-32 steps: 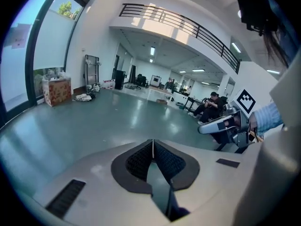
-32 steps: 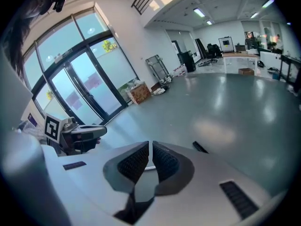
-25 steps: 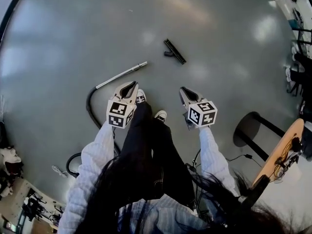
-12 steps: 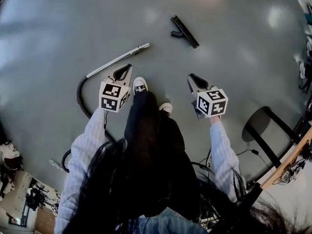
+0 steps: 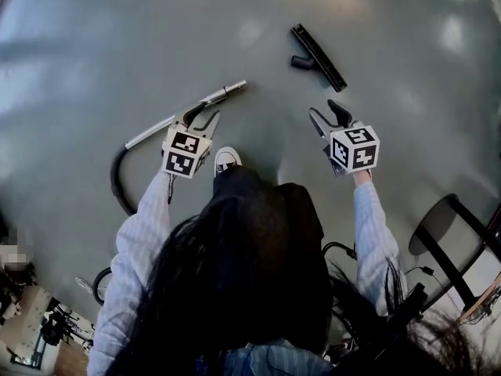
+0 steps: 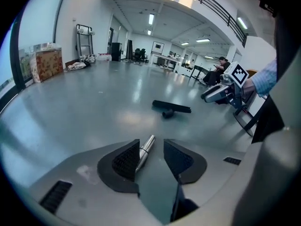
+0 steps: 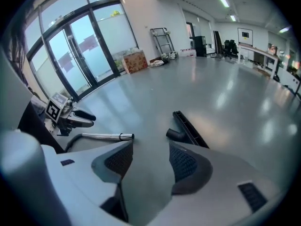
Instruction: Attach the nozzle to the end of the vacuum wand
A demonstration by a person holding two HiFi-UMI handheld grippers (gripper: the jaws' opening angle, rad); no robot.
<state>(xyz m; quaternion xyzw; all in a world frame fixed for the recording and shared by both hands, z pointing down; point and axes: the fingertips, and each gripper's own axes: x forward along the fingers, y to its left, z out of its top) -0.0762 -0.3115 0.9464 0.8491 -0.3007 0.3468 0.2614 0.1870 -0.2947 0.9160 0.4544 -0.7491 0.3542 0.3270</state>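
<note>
A silver vacuum wand (image 5: 227, 92) lies on the grey floor, with a black hose (image 5: 117, 180) curving off its near end. The black nozzle (image 5: 319, 56) lies apart from it, further out to the right. My left gripper (image 5: 203, 116) hangs low over the wand. Its jaws have just been opening, and the wand's end (image 6: 146, 147) shows in the gap without the pads pressing on it. My right gripper (image 5: 324, 110) is short of the nozzle (image 7: 186, 126). Its jaws have just been opening too, with nothing between them.
A black stool base (image 5: 450, 225) stands at the right, with cables (image 5: 102, 280) on the floor behind me. My shoe (image 5: 225, 160) is just behind the left gripper. Boxes (image 6: 47, 62) and glass doors (image 7: 80, 46) line the hall's far edges.
Both grippers have dropped toward the floor as I bent down. Their jaws went from shut to open. The left one has come over the wand and the right one nearer the nozzle.
</note>
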